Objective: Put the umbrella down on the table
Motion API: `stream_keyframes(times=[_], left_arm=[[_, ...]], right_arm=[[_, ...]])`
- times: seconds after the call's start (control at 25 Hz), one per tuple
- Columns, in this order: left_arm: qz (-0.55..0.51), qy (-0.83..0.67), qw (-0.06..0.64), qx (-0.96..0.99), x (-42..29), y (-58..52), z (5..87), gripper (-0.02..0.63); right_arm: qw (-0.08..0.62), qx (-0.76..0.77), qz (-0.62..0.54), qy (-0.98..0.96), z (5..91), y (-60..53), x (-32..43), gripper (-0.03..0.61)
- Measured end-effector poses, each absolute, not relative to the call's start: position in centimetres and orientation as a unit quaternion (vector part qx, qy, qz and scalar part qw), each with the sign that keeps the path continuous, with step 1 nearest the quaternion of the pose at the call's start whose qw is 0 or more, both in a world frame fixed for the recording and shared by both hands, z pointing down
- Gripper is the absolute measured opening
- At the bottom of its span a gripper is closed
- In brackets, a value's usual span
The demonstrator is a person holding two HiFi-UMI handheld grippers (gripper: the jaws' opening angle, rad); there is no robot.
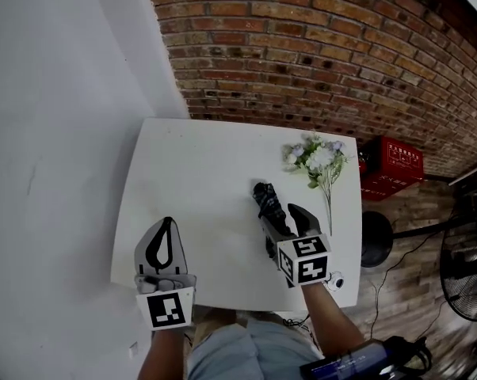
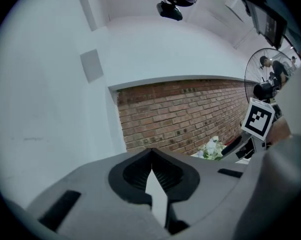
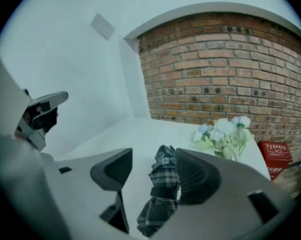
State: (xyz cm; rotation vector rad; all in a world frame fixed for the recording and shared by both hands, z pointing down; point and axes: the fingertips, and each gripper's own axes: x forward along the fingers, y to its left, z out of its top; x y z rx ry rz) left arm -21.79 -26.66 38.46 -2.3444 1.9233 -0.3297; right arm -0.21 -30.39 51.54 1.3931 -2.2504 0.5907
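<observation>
Now over the white table (image 1: 199, 180), right of its middle: a folded plaid umbrella (image 1: 269, 200), sitting between the jaws of the right gripper (image 1: 280, 212). In the right gripper view, jaws of the right gripper (image 3: 155, 154) spread wide, with the umbrella (image 3: 163, 184) leaning against the right-hand jaw and clear of the other, so no grip on it. Strapped around its middle with a dark band (image 3: 164, 191). Cannot tell whether lying flat on the table (image 3: 135, 134) or only touching it at the far end.

Above the table's near left part: the left gripper (image 1: 167, 224), jaws closed tip to tip, nothing between them. Same for the left gripper (image 2: 151, 151) in its own view, tips meeting, only a pale sliver lower down.

At the table's far right corner, lying flat: a bunch of pale flowers (image 1: 316, 158), well apart from the umbrella. Beyond the table's far edge, a brick wall (image 1: 318, 38). Off the table's right edge, on the floor, a red crate (image 1: 393, 165) and a fan (image 1: 464, 275).
</observation>
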Motion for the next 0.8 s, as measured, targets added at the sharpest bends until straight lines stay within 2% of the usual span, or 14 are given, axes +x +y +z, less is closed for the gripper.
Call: stream_keyframes(times=[0.12, 0.24, 0.48, 0.8], left_arm=[[-0.083, 0.629, 0.071, -0.770, -21.0, -26.1, 35.5, 0.008], [-0.063, 0.625, 0.088, -0.774, -19.5, -25.0, 32.7, 0.009], [-0.034, 0.622, 0.123, -0.773, -17.8, -23.0, 28.3, 0.009], [-0.026, 0.627, 0.141, -0.766, -17.5, -21.3, 26.3, 0.009]], right_arm=[[0.153, 0.504, 0.168, -0.833, 46.3, -29.9, -0.7, 0.217], [0.111, 0.500, 0.103, -0.853, 41.6, -28.4, -1.0, 0.120], [0.074, 0.508, 0.018, -0.858, 36.0, -25.7, -1.2, 0.018], [0.049, 0.509, -0.021, -0.859, 32.1, -24.0, -0.8, 0.005]])
